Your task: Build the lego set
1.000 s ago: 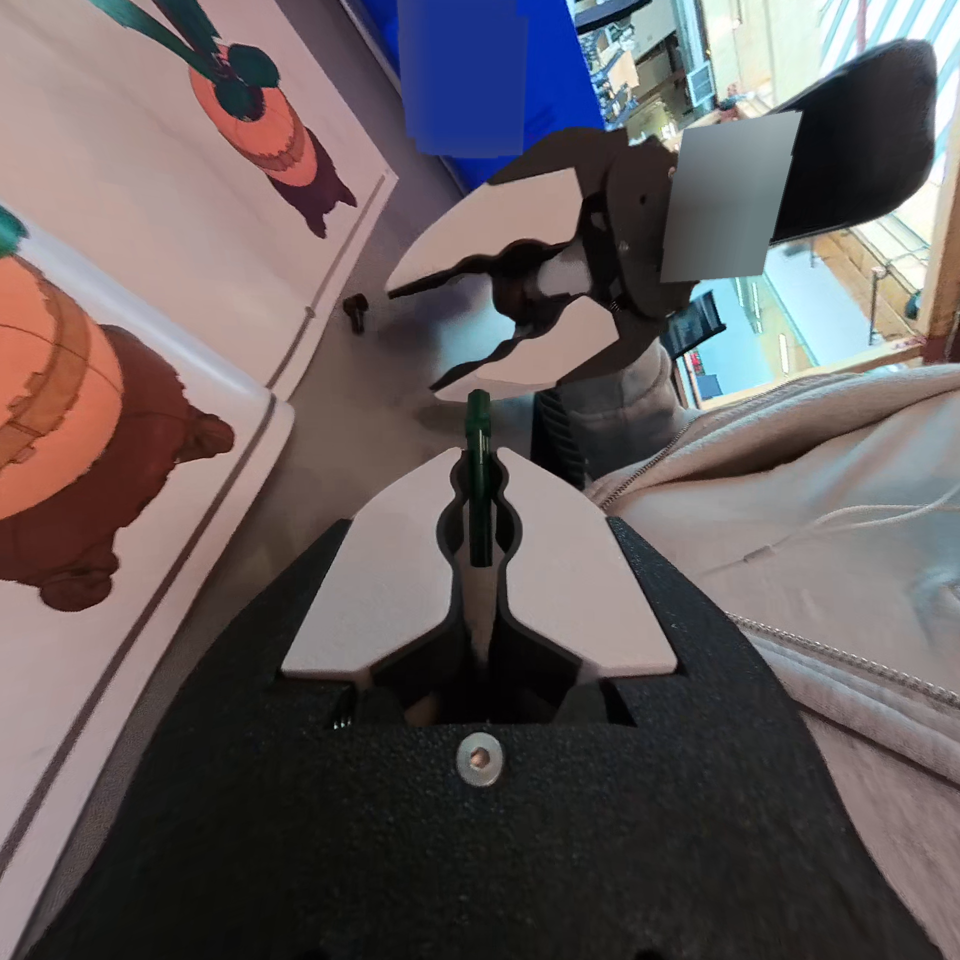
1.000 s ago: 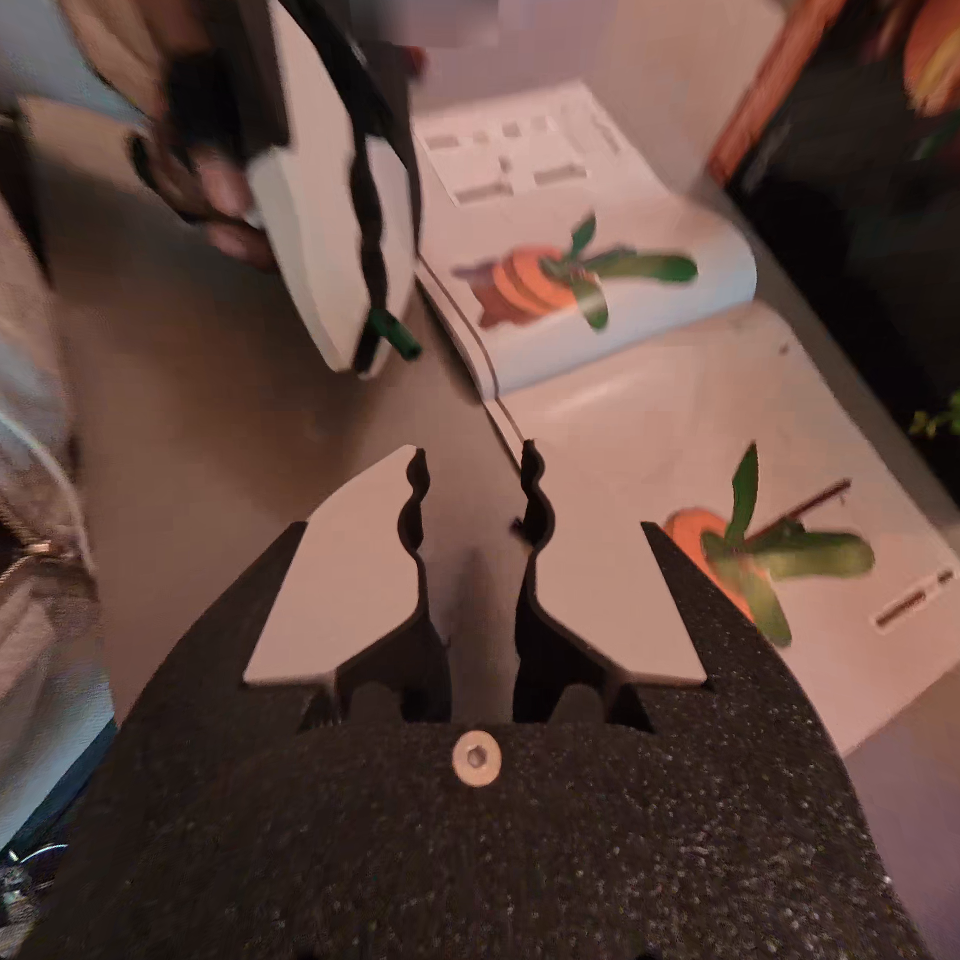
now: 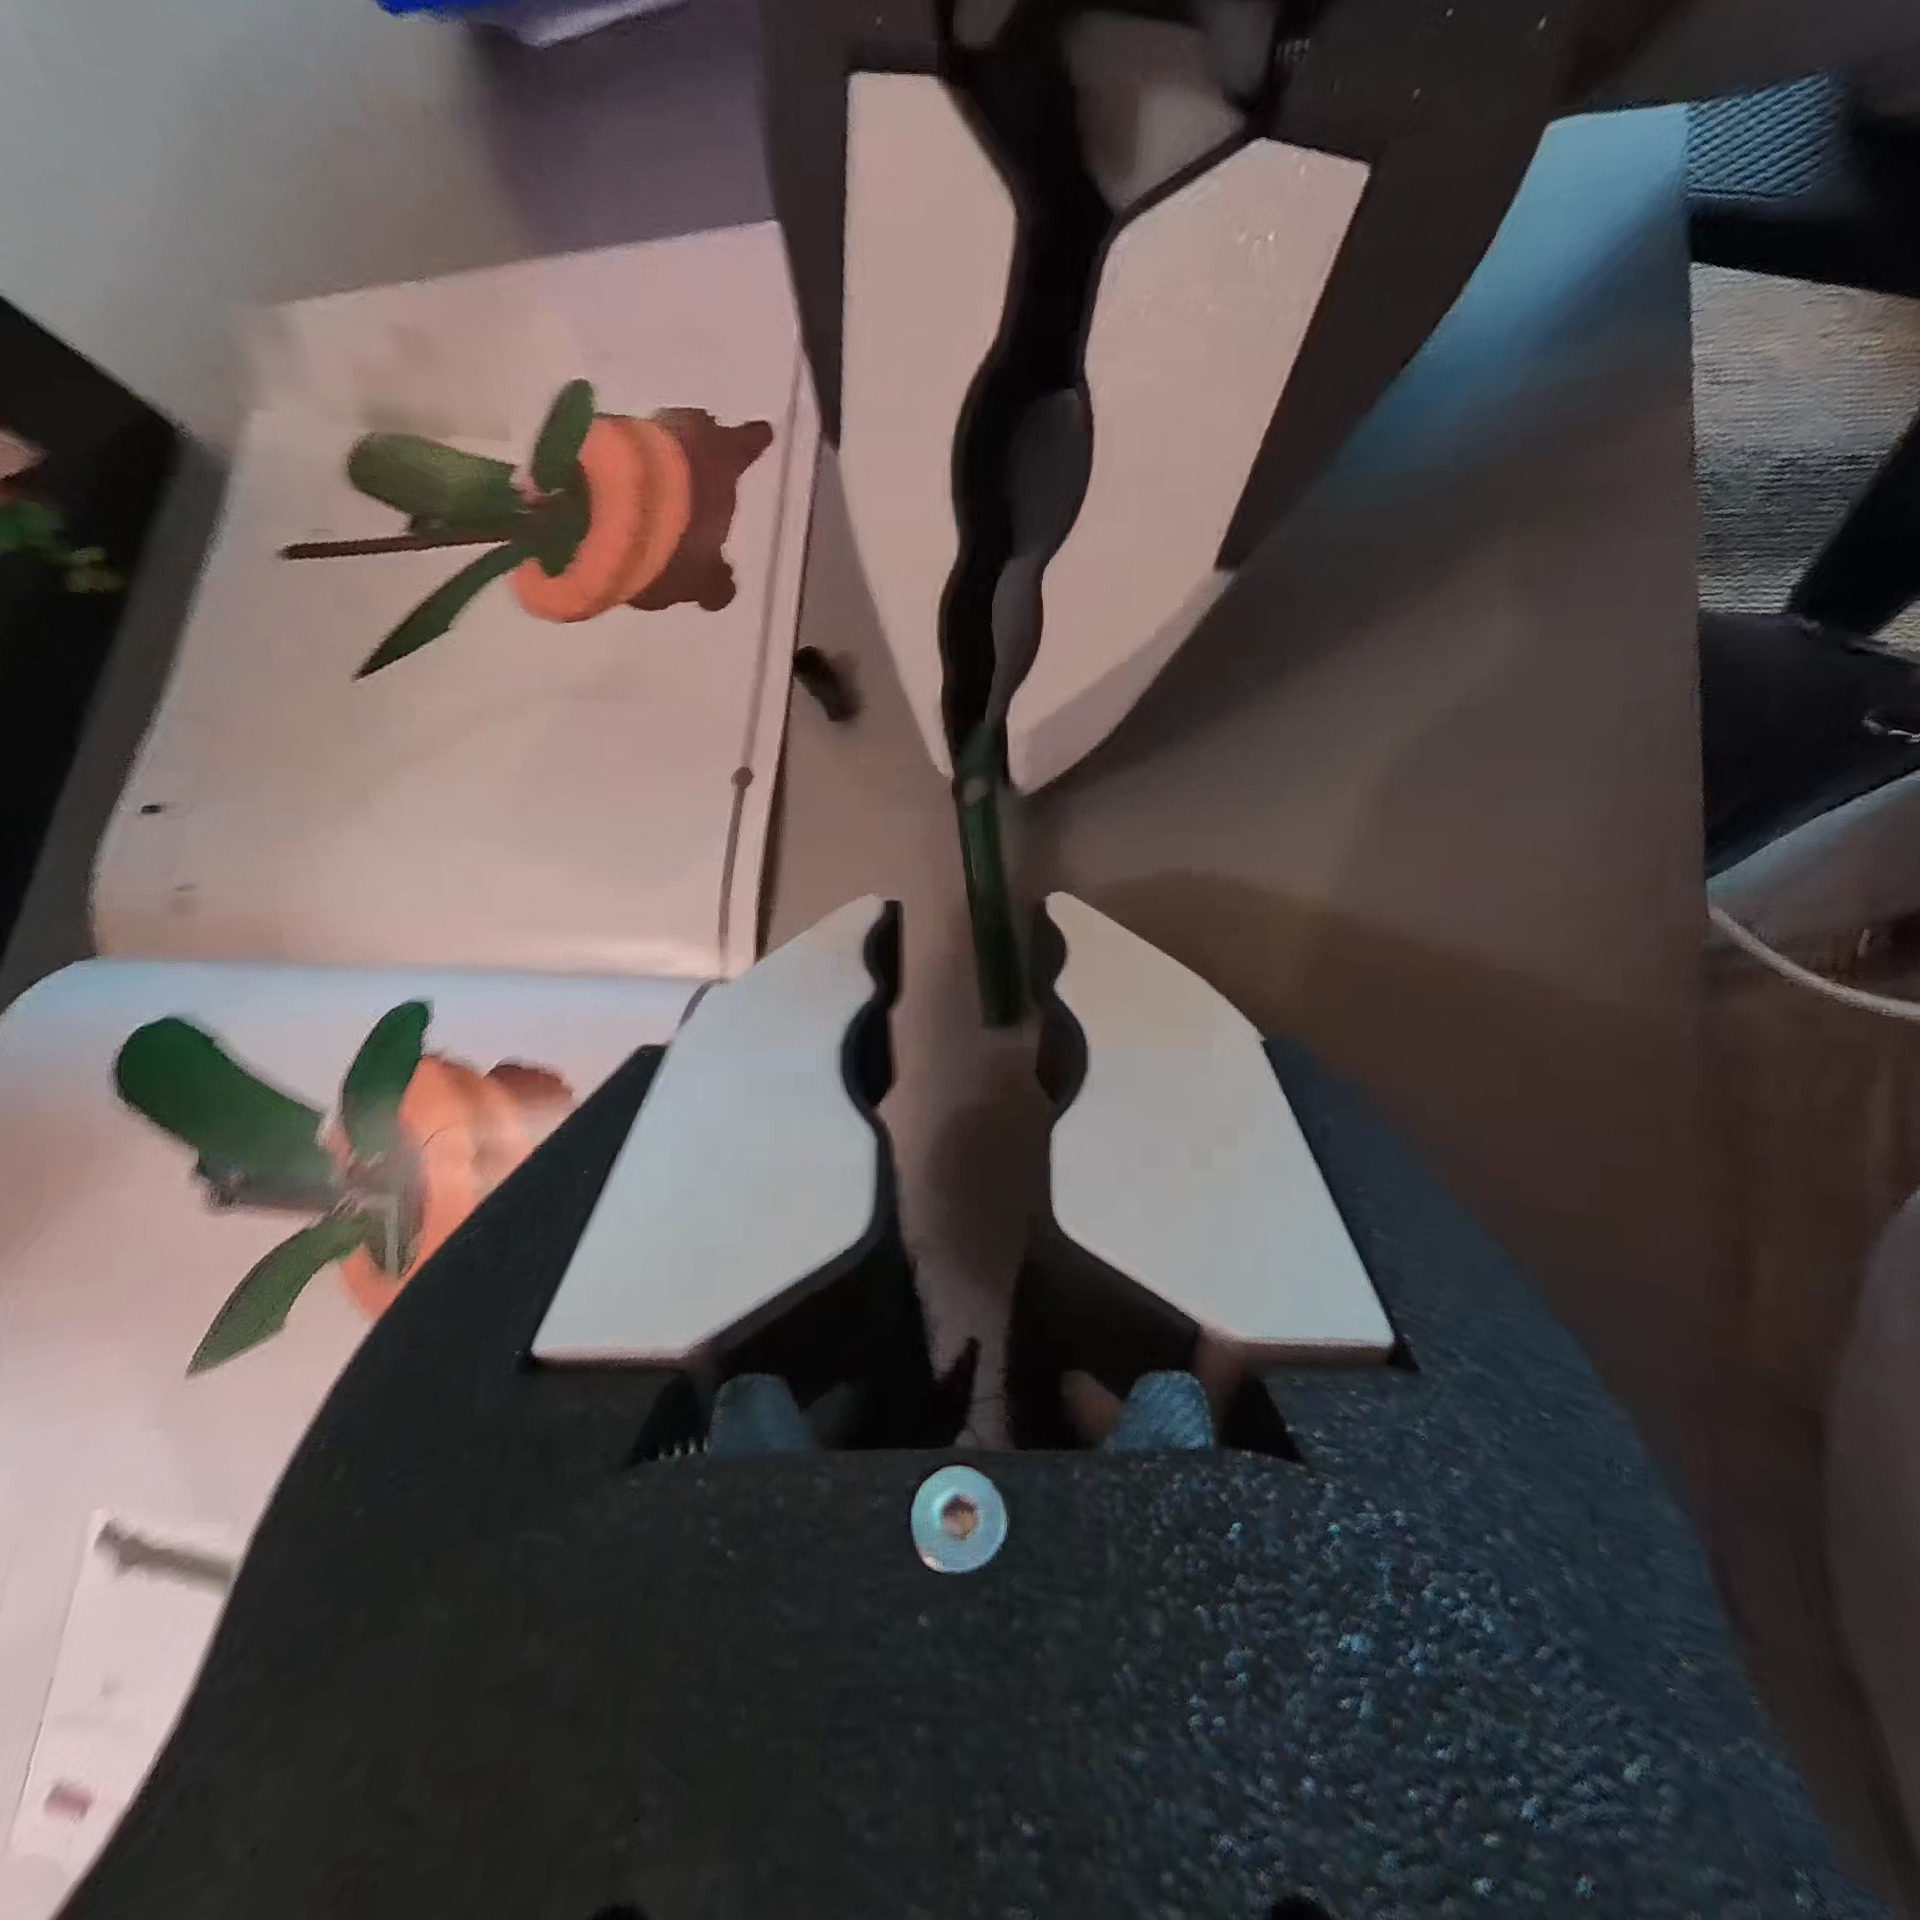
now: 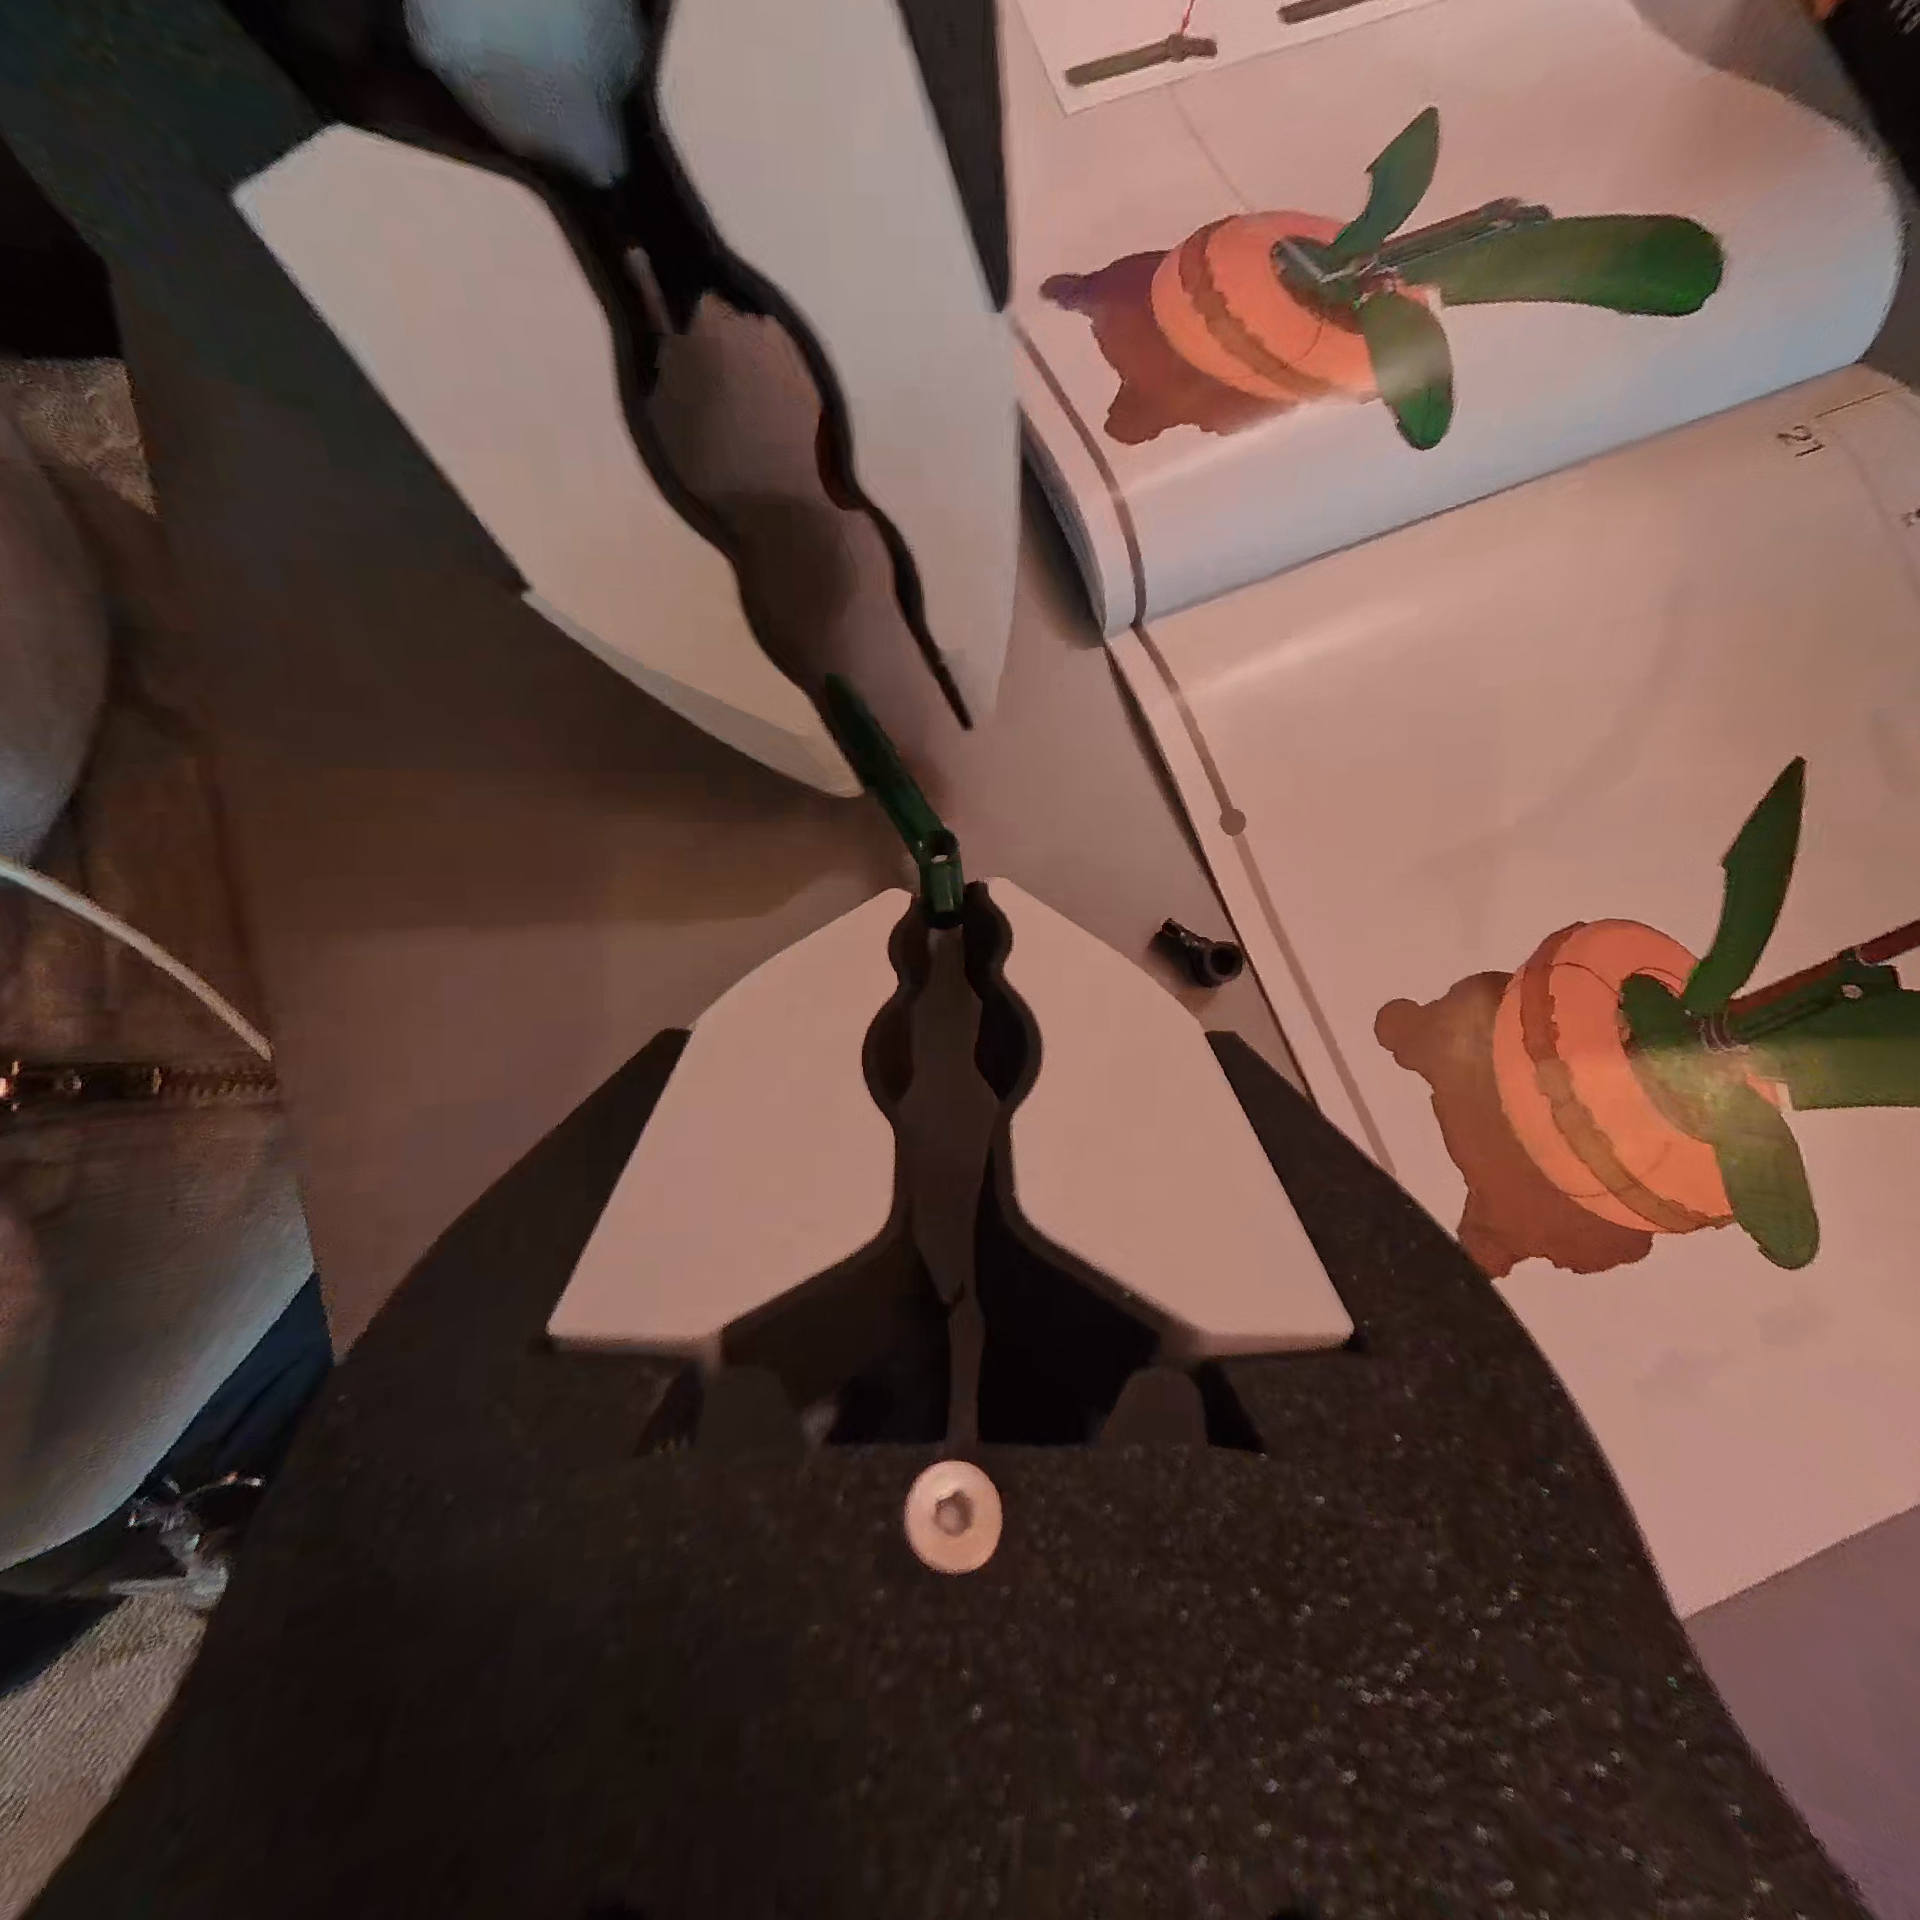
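Between the parted left tongs (image 3: 966,961) hangs a green rod (image 3: 989,914), pinched by the right tongs (image 4: 954,896).

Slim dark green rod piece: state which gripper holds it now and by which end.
The right gripper pinches the slim dark green rod piece at its connector end, fingertips only. The left gripper is open around the other end, not gripping.

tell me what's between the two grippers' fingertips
A thin green lego rod bridges them: one end pinched by the right gripper, the rest between the open left gripper's fingers. Both wrist views show it.
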{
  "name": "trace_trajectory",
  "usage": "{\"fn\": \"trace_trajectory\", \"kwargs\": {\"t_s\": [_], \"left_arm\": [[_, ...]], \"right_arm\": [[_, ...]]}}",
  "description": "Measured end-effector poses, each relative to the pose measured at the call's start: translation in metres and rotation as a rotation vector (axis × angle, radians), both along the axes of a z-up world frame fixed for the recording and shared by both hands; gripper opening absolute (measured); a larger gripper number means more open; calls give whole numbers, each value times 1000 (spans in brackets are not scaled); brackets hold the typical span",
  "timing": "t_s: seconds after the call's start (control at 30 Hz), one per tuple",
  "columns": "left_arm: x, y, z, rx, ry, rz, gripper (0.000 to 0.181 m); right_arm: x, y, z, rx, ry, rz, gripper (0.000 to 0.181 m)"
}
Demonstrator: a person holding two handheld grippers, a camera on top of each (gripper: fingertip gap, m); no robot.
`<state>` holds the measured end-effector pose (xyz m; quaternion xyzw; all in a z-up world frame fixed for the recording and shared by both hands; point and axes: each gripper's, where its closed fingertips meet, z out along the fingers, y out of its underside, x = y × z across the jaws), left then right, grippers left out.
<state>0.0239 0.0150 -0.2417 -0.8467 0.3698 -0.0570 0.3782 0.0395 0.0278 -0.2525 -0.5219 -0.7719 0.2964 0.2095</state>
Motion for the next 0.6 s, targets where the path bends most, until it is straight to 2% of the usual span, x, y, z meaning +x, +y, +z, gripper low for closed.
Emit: {"fn": "trace_trajectory", "kwargs": {"t_s": [0.17, 0.4, 0.5, 0.6], "left_arm": [[7, 3, -3, -63, -81, -48, 2], [9, 4, -8, -79, -110, -50, 2], [12, 4, -8, -65, -112, -55, 1], [14, 4, -8, -45, -123, -54, 2]], "right_arm": [[2, 2, -4, 6, -33, 12, 6], [7, 10, 4, -39, 9, 18, 15], [7, 33, 20, -22, 87, -4, 12], [5, 53, 18, 55, 99, 48, 11]]}}
